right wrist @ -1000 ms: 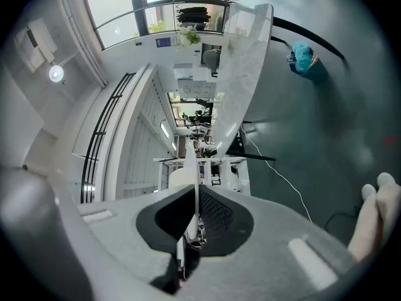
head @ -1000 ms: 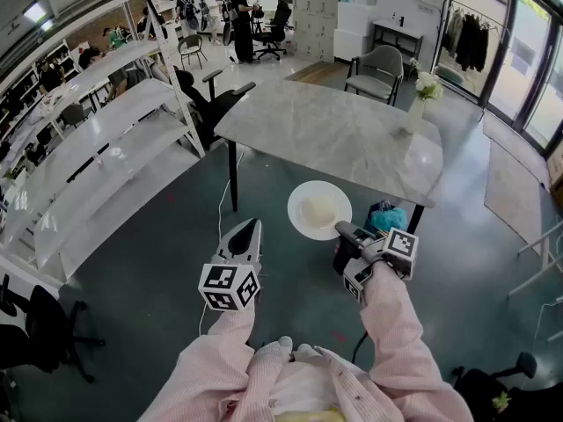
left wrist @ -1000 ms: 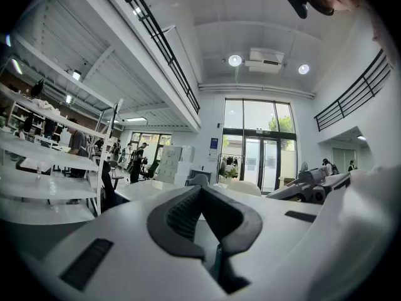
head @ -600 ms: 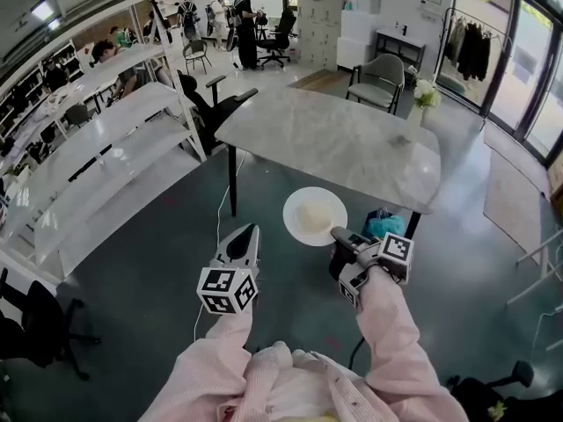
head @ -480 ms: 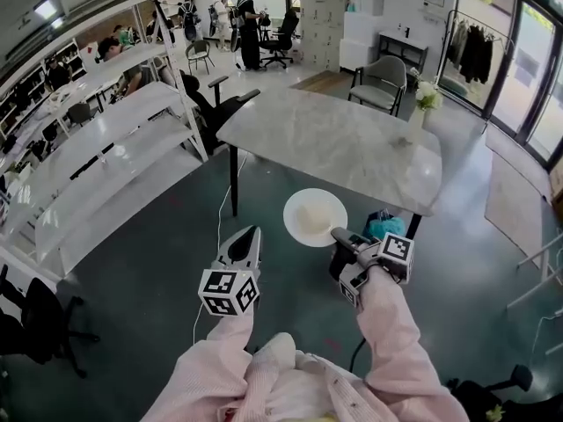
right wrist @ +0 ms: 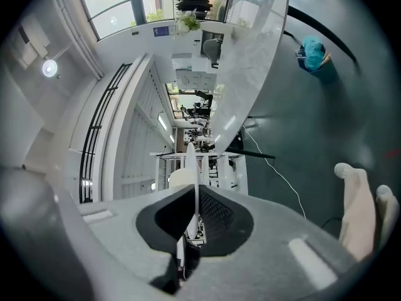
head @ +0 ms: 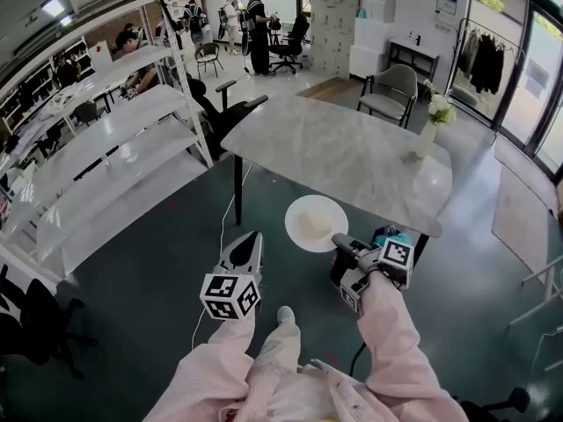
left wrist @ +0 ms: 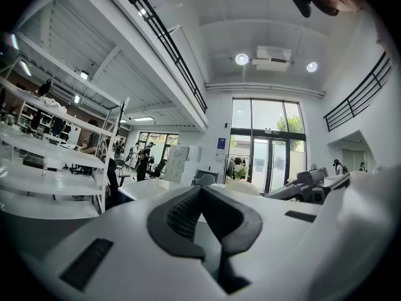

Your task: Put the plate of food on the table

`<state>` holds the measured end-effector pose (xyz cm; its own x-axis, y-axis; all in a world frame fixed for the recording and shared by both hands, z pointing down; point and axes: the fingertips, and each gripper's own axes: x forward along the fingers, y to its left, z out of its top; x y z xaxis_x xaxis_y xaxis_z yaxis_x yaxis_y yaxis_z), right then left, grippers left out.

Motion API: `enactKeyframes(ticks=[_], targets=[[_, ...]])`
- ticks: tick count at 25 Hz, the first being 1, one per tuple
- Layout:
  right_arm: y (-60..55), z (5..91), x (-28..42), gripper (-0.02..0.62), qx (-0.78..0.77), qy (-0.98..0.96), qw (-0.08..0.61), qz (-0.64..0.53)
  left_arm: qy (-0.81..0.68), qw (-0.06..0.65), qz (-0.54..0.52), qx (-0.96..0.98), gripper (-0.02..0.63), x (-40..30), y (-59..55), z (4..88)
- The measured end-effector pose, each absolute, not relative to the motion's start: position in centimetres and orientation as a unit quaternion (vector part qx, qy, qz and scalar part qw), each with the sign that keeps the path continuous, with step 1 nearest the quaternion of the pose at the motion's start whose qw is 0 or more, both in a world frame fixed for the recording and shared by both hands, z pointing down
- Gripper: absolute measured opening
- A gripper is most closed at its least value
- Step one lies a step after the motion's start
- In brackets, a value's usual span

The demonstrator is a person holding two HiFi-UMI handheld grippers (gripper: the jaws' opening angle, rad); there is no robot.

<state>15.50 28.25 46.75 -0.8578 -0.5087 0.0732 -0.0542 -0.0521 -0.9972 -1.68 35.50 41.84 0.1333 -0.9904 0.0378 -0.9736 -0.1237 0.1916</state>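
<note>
A white plate (head: 316, 222) with a pale mound of food hangs over the green floor, just short of the marble table's (head: 343, 152) near edge. My right gripper (head: 339, 243) is shut on the plate's near rim. In the right gripper view the plate (right wrist: 190, 158) shows edge-on, clamped between the dark pads of the right gripper (right wrist: 195, 192), with the table (right wrist: 250, 61) ahead. My left gripper (head: 252, 238) floats left of the plate and apart from it. Its jaws meet with nothing between them in the left gripper view (left wrist: 202, 190).
A vase of flowers (head: 430, 128) stands at the table's far right. White shelving (head: 97, 156) runs along the left, with a black office chair (head: 215, 104) beside it. A grey armchair (head: 391, 90) is behind the table, a teal bag (head: 393, 235) under its near corner. People stand at the back.
The view has shifted as the person walks toward the table. A white shoe has come into sight below the grippers. The right gripper still holds the plate; the left stays shut.
</note>
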Motion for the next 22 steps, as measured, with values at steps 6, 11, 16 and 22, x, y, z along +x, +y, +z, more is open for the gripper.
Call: enactKeyframes(ticks=[6,11,16,22], targets=[[21.6,47.4,13.6,0.017,-0.201,0.67,0.16,-0.696,-0.656,0.097,-0.049,0.747,-0.009,-3.4,28.4,42.8],[15.9,47.5,12.0,0.017,-0.205,0.662,0.163,-0.702,-0.653,0.109,-0.042,0.748,-0.009,-5.1,22.6,43.0],[10.6,47.6,9.9,0.017,-0.204,0.654,0.165,-0.709,-0.652,0.117,-0.042,0.748,-0.009,-7.4,17.0,42.9],[5.2,47.4,7.8,0.017,-0.208,0.654,0.168,-0.708,-0.65,0.122,-0.048,0.748,-0.009,-10.0,11.7,42.7]])
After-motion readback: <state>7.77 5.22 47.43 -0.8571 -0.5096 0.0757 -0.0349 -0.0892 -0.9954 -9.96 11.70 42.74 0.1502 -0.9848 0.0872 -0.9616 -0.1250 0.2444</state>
